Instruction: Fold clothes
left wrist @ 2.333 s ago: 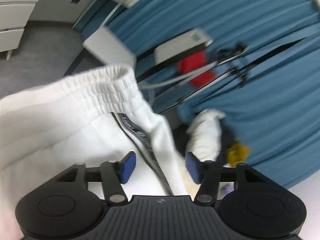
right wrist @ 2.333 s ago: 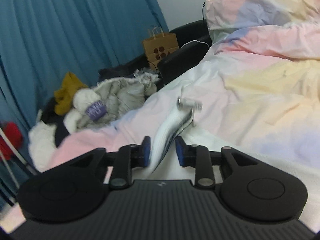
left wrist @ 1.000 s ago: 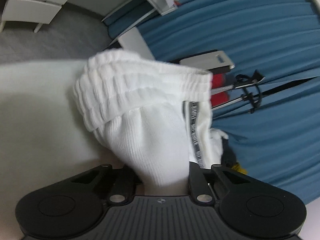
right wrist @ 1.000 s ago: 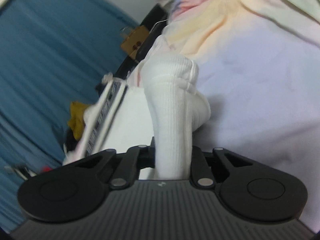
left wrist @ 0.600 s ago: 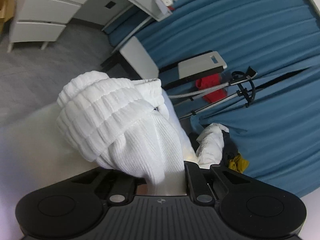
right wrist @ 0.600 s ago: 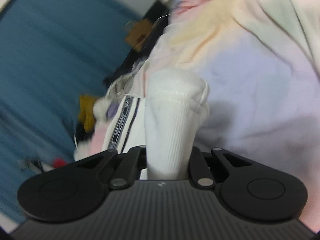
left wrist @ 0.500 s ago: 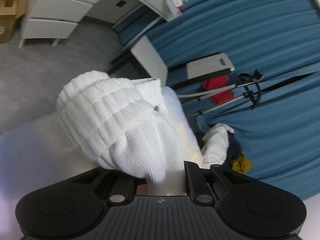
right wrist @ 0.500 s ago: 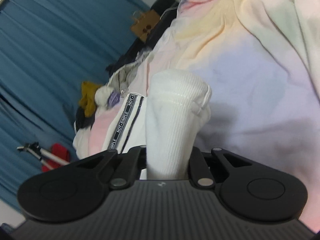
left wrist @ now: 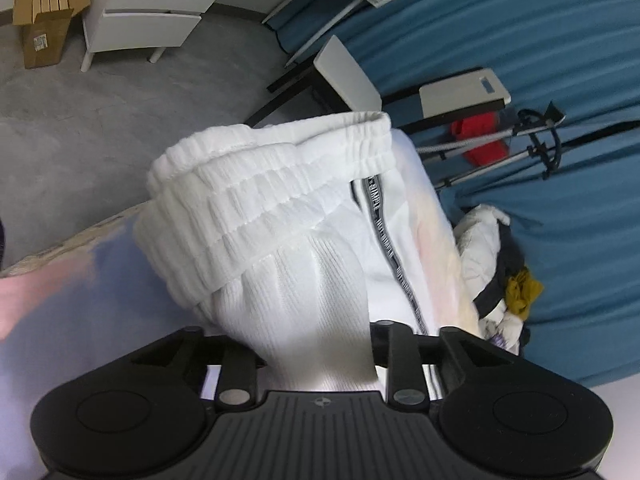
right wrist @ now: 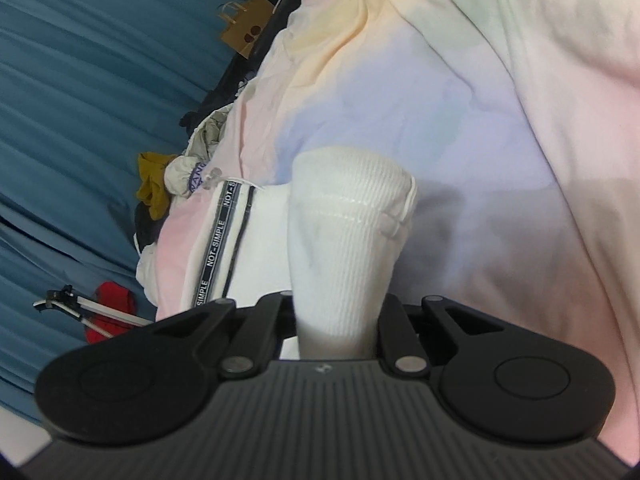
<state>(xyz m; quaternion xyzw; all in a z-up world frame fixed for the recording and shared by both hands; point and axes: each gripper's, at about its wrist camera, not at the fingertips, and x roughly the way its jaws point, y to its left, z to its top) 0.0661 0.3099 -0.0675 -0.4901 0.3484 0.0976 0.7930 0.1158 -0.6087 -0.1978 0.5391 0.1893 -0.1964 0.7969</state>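
The left gripper (left wrist: 316, 344) is clamped on the white sweatpants (left wrist: 280, 216) at centre frame, elastic waistband bunched above its fingers. The right gripper (right wrist: 338, 312) pinches the ribbed cuff (right wrist: 348, 232) at centre, over the pastel duvet (right wrist: 500, 100).

Trousers (left wrist: 312, 216) on bedcover (right wrist: 500, 128)

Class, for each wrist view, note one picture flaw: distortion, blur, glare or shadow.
Left wrist view: fisheye bends the white drawers and curtain; the white trousers near the left tool look soft. Right wrist view: the trouser cuff casts a grey shadow on the pastel duvet; the right tool has dark corners.
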